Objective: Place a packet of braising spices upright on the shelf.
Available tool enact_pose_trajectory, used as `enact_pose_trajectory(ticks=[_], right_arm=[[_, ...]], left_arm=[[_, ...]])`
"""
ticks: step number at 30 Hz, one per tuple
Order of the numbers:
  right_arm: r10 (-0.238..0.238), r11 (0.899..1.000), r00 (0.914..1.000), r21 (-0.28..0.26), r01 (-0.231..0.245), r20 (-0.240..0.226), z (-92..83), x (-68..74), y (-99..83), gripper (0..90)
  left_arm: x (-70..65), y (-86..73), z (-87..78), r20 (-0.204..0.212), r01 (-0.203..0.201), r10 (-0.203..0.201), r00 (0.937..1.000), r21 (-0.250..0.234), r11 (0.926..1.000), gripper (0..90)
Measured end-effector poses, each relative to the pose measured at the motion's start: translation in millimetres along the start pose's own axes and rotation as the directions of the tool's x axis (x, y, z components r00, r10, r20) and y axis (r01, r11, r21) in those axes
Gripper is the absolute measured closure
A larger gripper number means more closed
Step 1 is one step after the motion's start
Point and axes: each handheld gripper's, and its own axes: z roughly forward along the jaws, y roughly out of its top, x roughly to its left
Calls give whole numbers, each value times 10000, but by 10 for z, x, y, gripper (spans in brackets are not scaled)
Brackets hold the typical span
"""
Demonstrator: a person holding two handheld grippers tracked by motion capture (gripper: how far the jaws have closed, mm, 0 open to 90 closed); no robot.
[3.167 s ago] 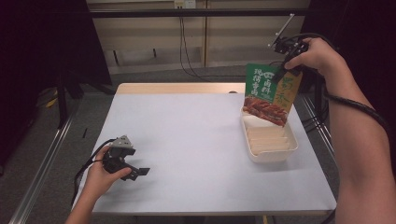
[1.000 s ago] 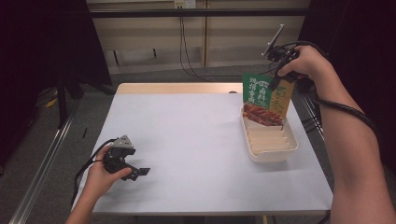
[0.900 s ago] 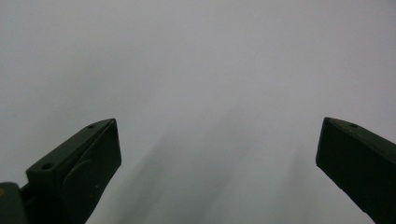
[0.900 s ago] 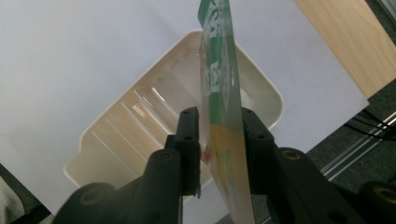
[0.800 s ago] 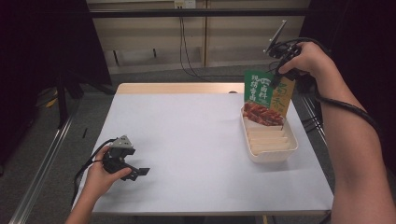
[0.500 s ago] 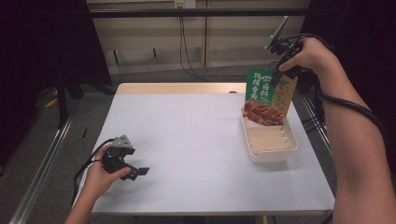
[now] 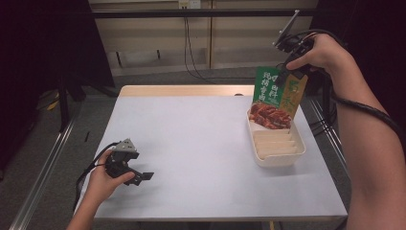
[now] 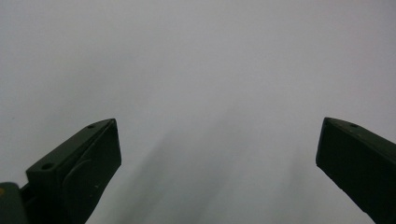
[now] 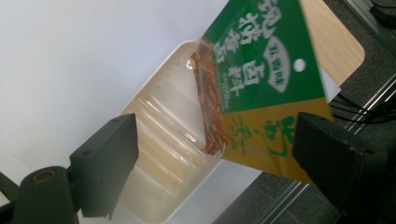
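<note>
Green-and-yellow snack packet (image 7: 276,98) standing upright in white tray (image 7: 277,160), directly below right gripper (image 7: 286,72). Jaws just opened, packet between them, unpressed. Left gripper (image 7: 139,176) open, empty, far across table (image 7: 191,143).

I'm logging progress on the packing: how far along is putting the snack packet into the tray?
Done: the packet stands with its lower end in the white tray, at the far end. In hand: the right gripper has just opened, its fingers apart around the packet's top. Left: clearing away, perhaps laying the packet flat. The left gripper rests open on the table.
</note>
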Motion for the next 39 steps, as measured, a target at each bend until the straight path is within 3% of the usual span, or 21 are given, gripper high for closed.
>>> enact_pose_trajectory(ticks=[20,25,33,39], right_arm=[[-661,9974,9956,-317,641,-670,222,418,34,157],[-968,9951,9926,-250,952,-731,328,543,61,159],[-1532,9877,9838,-452,1495,-935,438,771,110,156],[-2034,9789,9717,-465,1991,-1204,636,976,126,154]], left_arm=[[-11,24,-4,76,-57,57,10000,-78,10000,0],[-19,16,6,90,1,2,10000,-311,9995,0],[-20,15,5,125,39,-33,9999,-468,9989,0],[-20,16,-11,84,-15,18,10000,-382,9993,0]])
